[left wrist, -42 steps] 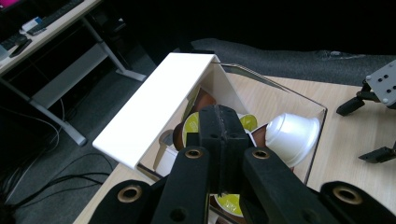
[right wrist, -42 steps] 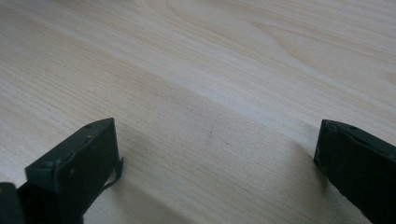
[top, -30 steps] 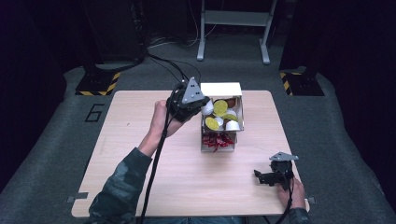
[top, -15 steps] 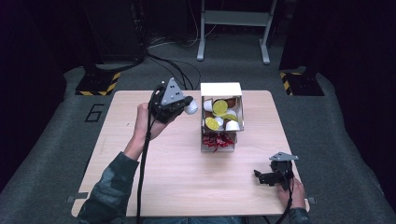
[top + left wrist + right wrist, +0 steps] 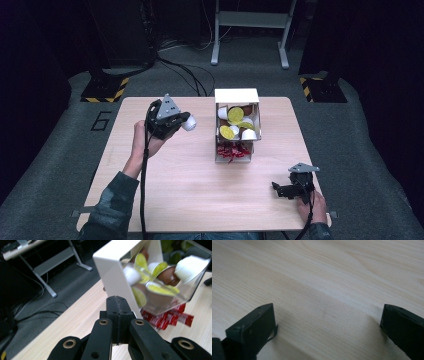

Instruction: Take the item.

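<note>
My left gripper (image 5: 183, 120) hovers over the table (image 5: 190, 185), left of a white box (image 5: 236, 94). A small white cup (image 5: 190, 123) sits at its tip, and the jaws are shut on it. In the left gripper view the two black jaws (image 5: 117, 305) press together; the cup itself is hidden beneath them. The box (image 5: 112, 270) holds several cups with yellow-green lids (image 5: 235, 115) and white ones, with red sachets (image 5: 232, 151) in its front section. My right gripper (image 5: 276, 189) rests at the front right of the table, open, with bare wood between its jaws (image 5: 327, 317).
The wooden table stands on grey carpet. A metal frame's legs (image 5: 250, 30) rise behind it, and cables (image 5: 185, 75) trail across the floor. Yellow-black striped bases (image 5: 105, 90) flank the far corners. Bare wood lies between the box and the right gripper.
My left gripper has moved left and down, away from the box, carrying the white cup with it. The right gripper has stayed where it was.
</note>
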`<state>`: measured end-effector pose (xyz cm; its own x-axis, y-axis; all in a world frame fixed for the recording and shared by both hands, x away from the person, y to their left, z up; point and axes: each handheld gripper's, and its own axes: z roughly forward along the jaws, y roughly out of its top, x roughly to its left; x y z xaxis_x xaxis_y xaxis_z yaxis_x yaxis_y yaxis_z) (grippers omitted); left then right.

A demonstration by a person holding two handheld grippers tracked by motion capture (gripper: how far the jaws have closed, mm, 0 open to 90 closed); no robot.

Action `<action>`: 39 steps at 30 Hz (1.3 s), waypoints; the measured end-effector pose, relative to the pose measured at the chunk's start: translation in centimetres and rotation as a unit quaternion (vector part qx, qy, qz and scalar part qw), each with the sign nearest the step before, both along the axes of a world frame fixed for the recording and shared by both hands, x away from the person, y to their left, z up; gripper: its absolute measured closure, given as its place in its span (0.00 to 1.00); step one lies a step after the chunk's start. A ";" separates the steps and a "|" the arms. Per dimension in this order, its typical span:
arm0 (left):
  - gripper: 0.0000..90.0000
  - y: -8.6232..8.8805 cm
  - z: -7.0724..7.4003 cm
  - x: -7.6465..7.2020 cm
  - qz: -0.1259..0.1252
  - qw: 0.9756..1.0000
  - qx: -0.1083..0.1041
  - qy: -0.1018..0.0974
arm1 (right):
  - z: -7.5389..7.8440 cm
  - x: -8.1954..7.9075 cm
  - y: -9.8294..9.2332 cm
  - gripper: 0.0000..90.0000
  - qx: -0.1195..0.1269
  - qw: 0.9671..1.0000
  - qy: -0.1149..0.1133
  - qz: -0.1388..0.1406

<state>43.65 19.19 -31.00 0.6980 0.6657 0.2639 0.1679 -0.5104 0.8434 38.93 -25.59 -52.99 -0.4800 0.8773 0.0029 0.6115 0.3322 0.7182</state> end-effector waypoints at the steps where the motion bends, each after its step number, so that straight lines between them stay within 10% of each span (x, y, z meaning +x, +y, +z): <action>1: 1.00 0.2 -0.4 0.1 0.001 1.000 -0.005 0.006 | 0.0 0.0 0.0 0.00 0.000 1.000 0.000 -0.001; 18: 1.00 2.9 -7.6 2.0 0.030 0.997 -0.008 0.075 | 0.0 0.0 0.0 0.00 0.001 1.000 0.000 -0.001; 30: 1.00 3.2 -12.8 3.7 0.042 0.990 -0.006 0.138 | 0.0 0.0 0.0 0.00 -0.001 1.000 -0.001 0.001; 39: 1.00 2.7 -14.9 3.8 0.058 0.987 0.037 0.145 | 0.0 0.0 0.0 0.00 0.001 1.000 0.000 -0.001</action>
<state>47.47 21.86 -45.88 0.6720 0.7315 0.1155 0.4566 -0.5321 0.7130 38.92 -25.57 -52.99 -0.4781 0.8783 0.0042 0.6126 0.3300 0.7182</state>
